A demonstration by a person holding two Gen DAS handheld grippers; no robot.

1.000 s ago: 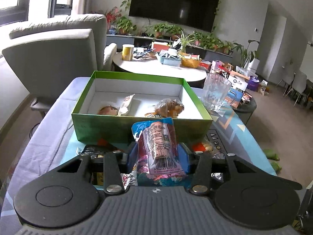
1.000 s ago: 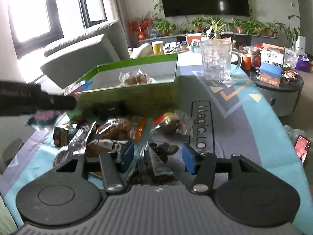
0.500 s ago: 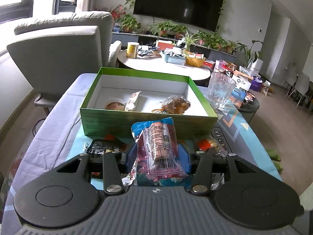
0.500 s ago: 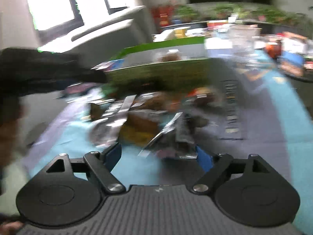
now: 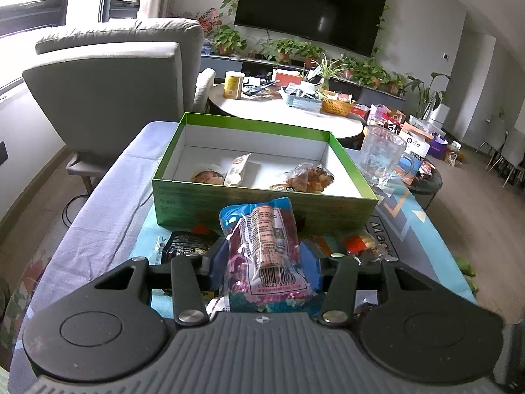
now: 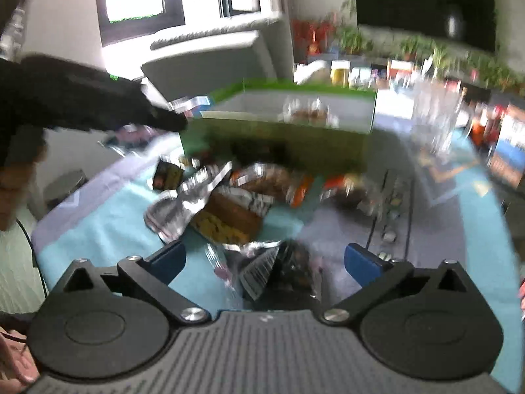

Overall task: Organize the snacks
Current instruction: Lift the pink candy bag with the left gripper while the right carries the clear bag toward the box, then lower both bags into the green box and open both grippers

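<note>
Slippage is worrying me: my left hand-held gripper [image 5: 266,262] is clamping the pink snack packet [image 5: 265,256] before the green box [image 5: 262,207], while the right hand-held gripper [image 6: 265,259] is standing released over a dark packet [image 6: 282,269].

1. A pink-and-blue snack packet [image 5: 262,256] is held upright, barcode side facing the camera.
2. An open green box [image 5: 262,177] – white inside – holds three wrapped snacks.
3. Loose packets [image 6: 229,210] are heaped on the surface before it.
</note>
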